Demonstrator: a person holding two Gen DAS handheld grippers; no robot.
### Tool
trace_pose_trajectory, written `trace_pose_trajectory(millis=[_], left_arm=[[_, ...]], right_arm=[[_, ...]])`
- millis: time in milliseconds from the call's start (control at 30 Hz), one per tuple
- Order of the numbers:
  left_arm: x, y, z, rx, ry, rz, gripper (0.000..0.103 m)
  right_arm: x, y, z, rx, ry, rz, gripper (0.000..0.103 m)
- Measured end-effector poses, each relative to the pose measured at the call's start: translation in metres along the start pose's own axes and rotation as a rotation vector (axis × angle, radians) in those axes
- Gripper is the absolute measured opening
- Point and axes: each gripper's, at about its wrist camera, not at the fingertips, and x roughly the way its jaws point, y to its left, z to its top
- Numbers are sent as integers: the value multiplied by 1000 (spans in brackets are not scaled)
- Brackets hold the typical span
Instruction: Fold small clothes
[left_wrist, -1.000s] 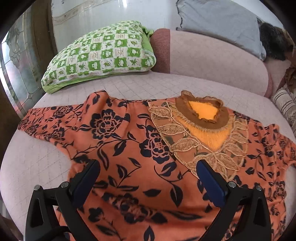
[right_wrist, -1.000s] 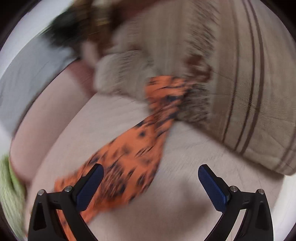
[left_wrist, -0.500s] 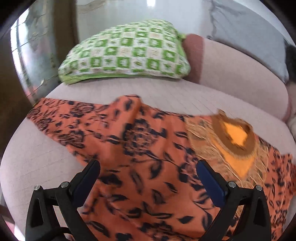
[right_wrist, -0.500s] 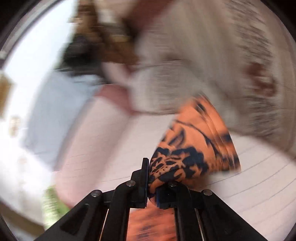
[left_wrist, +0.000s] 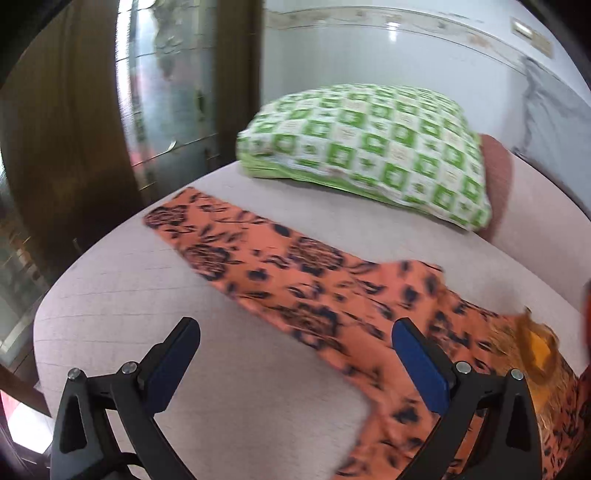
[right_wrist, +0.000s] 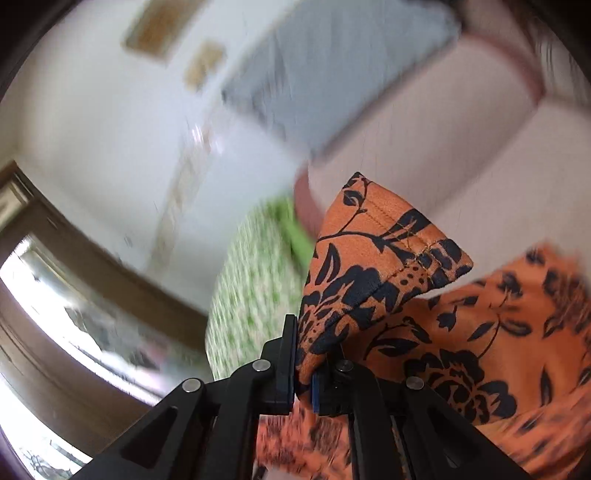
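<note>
An orange top with a dark floral print (left_wrist: 303, 291) lies spread on a pale pink couch seat (left_wrist: 147, 306). Its left sleeve (left_wrist: 207, 236) stretches flat toward the seat's far left corner, and its gold embroidered neckline (left_wrist: 535, 347) shows at the right edge. My left gripper (left_wrist: 295, 362) is open and empty, hovering above the seat below that sleeve. My right gripper (right_wrist: 304, 373) is shut on the hemmed end of the right sleeve (right_wrist: 373, 258) and holds it lifted over the body of the top (right_wrist: 498, 354).
A green and white checked pillow (left_wrist: 380, 147) rests at the back of the seat and shows blurred in the right wrist view (right_wrist: 255, 280). A grey cushion (right_wrist: 325, 74) leans on the pink backrest (left_wrist: 498, 173). A wooden glass-panelled door (left_wrist: 166, 92) stands left of the couch.
My right gripper closed on the right sleeve and lifted it over toward the top's body. My left gripper swung left from over the chest to over the left sleeve, staying open.
</note>
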Motion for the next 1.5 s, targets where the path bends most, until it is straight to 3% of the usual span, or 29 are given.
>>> trace_pose_trajectory(millis=[133, 200, 300, 433, 533, 667, 867, 933, 1100, 1200, 1300, 1367, 1500], left_arm=[[8, 26, 7, -40, 14, 33, 103], [12, 36, 10, -52, 22, 45, 103], [16, 48, 14, -89, 33, 51, 103], [17, 52, 14, -135, 52, 34, 103], [16, 44, 13, -118, 55, 24, 103], [11, 33, 12, -99, 50, 20, 103], [9, 26, 10, -119, 60, -7, 103], [8, 21, 10, -111, 61, -10, 103], [10, 6, 8, -53, 69, -46, 103], [12, -10, 4, 19, 77, -78, 103], [11, -27, 0, 97, 72, -106, 103], [7, -42, -6, 166, 50, -112, 103], [11, -66, -17, 254, 52, -116, 103]], right_arm=[[87, 7, -80, -28, 159, -137, 11], [122, 2, -121, -43, 283, -220, 11], [159, -4, -152, -96, 469, -297, 14], [165, 19, -162, -349, 584, -299, 14], [148, 34, -153, -440, 583, -231, 14], [114, 33, -134, -421, 555, -118, 16], [93, 40, -128, -432, 547, -12, 18], [99, 46, -129, -433, 549, 0, 26], [88, 30, -111, -334, 497, 17, 26], [68, 4, -87, -293, 401, -50, 26], [38, -35, -53, -299, 289, -210, 26], [16, -74, -26, -229, 239, -287, 27], [-18, -148, 5, -31, 206, -307, 30]])
